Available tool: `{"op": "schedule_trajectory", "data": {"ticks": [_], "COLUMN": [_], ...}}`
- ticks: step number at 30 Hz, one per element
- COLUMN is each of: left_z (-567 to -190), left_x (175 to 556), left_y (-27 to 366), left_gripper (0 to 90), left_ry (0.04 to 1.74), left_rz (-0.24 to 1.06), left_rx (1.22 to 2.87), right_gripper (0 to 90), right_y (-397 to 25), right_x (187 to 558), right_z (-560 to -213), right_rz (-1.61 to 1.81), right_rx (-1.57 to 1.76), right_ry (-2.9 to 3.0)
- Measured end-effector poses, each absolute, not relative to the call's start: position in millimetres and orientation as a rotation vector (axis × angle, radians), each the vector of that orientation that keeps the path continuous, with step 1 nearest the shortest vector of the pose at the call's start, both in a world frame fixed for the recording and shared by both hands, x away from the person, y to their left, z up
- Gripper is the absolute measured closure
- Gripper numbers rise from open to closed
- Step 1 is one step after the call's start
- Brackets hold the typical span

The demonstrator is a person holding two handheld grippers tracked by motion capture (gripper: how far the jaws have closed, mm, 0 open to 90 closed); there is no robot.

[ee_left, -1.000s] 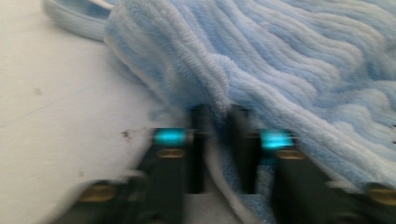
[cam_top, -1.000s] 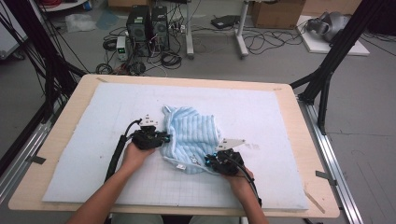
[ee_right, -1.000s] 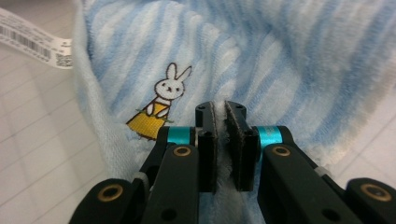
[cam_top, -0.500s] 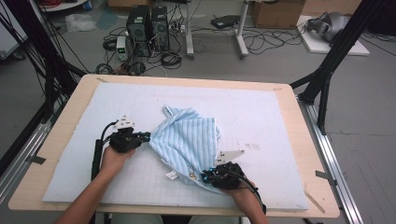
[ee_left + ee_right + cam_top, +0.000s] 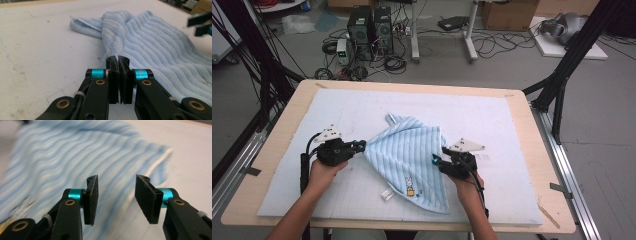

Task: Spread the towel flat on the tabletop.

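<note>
A light blue striped towel with a small bunny picture lies spread on the white mat. My left gripper is shut on the towel's left corner, which is drawn out to a point. In the left gripper view the jaws pinch a twisted fold of the towel. My right gripper hovers at the towel's right edge. Its jaws stand open over the blurred towel with nothing between them.
The mat covers a wooden table. A small white tag lies on the mat near the towel's front left. Black frame posts stand at both sides, and computers and cables sit on the floor beyond the far edge.
My left gripper pulled the towel's corner to the left, spreading the cloth. My right gripper let go of the near corner, opened and moved away from me along the right edge.
</note>
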State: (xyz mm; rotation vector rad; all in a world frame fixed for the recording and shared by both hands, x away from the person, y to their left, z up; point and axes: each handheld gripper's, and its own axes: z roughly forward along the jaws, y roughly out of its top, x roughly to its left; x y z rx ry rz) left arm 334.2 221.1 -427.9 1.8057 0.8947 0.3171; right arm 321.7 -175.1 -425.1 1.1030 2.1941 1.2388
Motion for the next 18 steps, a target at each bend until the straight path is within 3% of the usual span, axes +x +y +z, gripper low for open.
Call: {"op": "schedule_trajectory", "data": {"ticks": [5,10,18], "left_z": [-428.8,-429.5,-428.7], "left_x": [332.2,332.2,333.5], "left_y": [219.0,220.4,223.9], "left_gripper": [86.7,86.4,86.3], "left_ry": [0.862,0.864,0.877], "left_rz": [0.283,0.265,0.283], "left_rx": [1.809,1.801,1.789], "right_gripper": [53.7,89.5,89.4], "right_y": [-153.1,-145.4,-130.0], "right_x": [352.8,358.7,330.0], "right_z": [-435.2,-443.8,-439.5], "right_rz": [1.107,1.089,1.189], "right_rx": [1.156,1.116,0.836], "right_ry": [2.21,2.341,2.552]}}
